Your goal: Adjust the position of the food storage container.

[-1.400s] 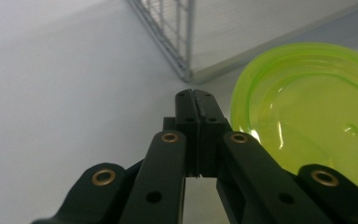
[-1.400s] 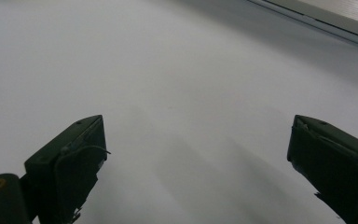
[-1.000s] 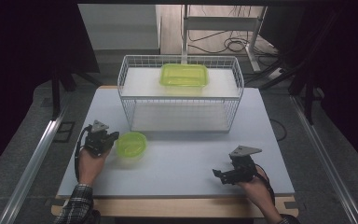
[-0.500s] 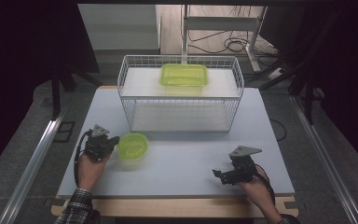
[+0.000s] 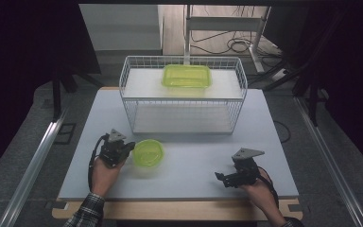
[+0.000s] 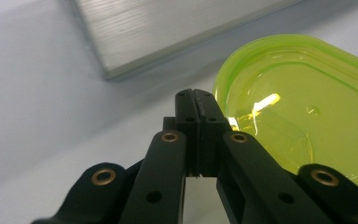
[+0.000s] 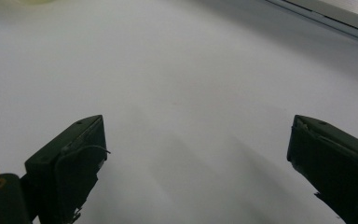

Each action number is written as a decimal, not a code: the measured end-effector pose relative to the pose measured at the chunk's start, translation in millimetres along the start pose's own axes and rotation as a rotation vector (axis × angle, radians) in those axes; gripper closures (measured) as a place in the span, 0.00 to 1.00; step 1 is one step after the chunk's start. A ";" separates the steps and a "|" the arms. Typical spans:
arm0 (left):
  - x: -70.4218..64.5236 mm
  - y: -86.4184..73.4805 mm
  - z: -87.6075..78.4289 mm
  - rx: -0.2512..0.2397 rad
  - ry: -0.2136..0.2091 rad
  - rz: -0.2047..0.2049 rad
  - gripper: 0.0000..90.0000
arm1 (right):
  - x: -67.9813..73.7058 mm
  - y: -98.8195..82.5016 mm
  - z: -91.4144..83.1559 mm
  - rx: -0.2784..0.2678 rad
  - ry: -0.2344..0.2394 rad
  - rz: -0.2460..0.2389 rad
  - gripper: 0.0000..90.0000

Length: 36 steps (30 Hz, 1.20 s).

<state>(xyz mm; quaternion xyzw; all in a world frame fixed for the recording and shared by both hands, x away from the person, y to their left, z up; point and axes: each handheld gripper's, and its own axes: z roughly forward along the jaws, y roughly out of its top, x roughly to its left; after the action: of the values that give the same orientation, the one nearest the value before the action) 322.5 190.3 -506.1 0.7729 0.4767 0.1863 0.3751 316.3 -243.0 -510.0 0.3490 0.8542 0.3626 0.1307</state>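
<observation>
A translucent yellow-green lid [image 5: 147, 152] lies flat on the white table [image 5: 194, 156], left of centre. My left gripper [image 5: 130, 147] lies just to its left, jaws shut on nothing, tips against the lid's rim. In the left gripper view the shut left gripper [image 6: 196, 98] sits beside the lid [image 6: 303, 112]. At the front right my right gripper [image 5: 221, 178] rests low over the table, open and pointing left. The right gripper view has the right gripper [image 7: 196, 140] wide apart over bare table.
A white wire basket [image 5: 182, 58] stands at the back of the table with a green container [image 5: 186, 75] in it. Its grey base edge [image 6: 168, 37] runs ahead of the left jaws. The wooden front edge [image 5: 179, 208] borders the table.
My left gripper has slid to the right, and the green lid has shifted right with it. The right gripper has stayed where it was.
</observation>
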 end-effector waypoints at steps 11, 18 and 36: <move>-17.5 5.8 3.0 -0.004 -0.059 0.049 1.00 | 0.4 -0.3 0.2 0.004 0.003 -0.006 0.05; -10.6 -11.7 -1.0 0.050 -0.076 0.015 1.00 | 0.1 -0.2 -0.6 -0.001 0.001 -0.002 0.06; -60.5 -11.9 21.3 0.126 -0.200 0.121 1.00 | 1.5 -0.6 1.8 0.011 0.008 -0.014 0.06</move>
<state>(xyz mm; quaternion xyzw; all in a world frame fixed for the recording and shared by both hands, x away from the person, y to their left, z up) 300.3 131.9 -524.8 0.8369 0.4004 0.1003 0.3596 315.7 -241.3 -511.7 0.3423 0.8591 0.3583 0.1280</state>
